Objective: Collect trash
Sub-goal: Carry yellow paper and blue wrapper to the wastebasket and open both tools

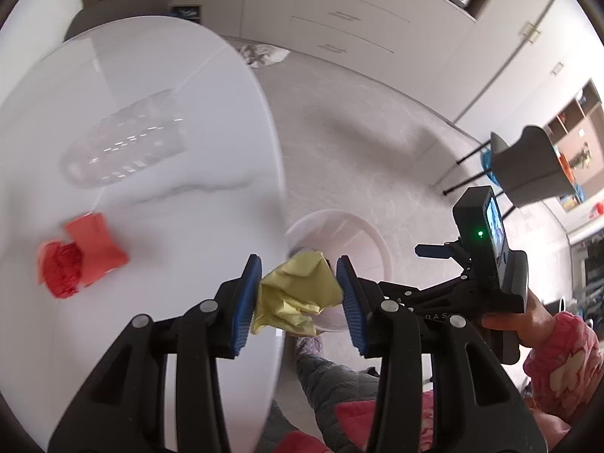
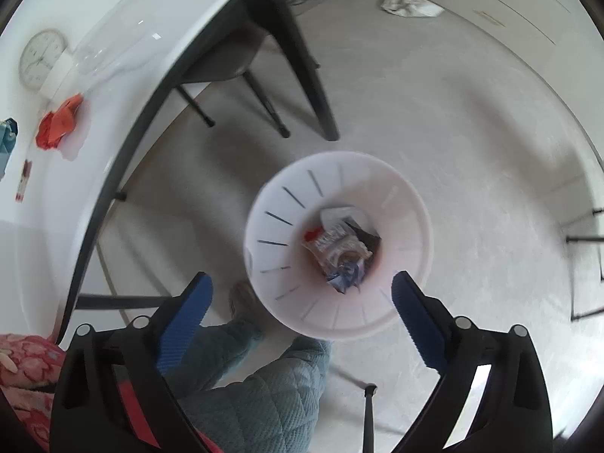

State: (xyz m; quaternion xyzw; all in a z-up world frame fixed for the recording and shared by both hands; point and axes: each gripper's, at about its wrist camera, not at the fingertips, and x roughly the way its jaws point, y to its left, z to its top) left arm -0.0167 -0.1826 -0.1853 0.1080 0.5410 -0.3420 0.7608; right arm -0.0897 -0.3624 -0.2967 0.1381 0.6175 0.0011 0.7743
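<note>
My left gripper [image 1: 300, 294] is shut on a crumpled yellow paper [image 1: 298, 298] and holds it at the edge of the white round table [image 1: 170, 204], above the white trash bin [image 1: 362, 238] on the floor. Red crumpled paper [image 1: 81, 256] and a clear plastic bottle [image 1: 124, 143] lie on the table. My right gripper [image 2: 302, 302] is open and empty, above the bin [image 2: 339, 188], which holds several wrappers [image 2: 339, 249]. The red paper [image 2: 58, 122] and the bottle [image 2: 102, 49] also show in the right wrist view.
A grey chair [image 2: 260, 37] stands under the table's far side, another chair [image 1: 536, 166] stands to the right. White cabinets [image 1: 377, 7] line the far wall. A white cloth [image 2: 409, 3] lies on the floor. A clock [image 2: 39, 56] and small items [image 2: 7, 143] are on the table.
</note>
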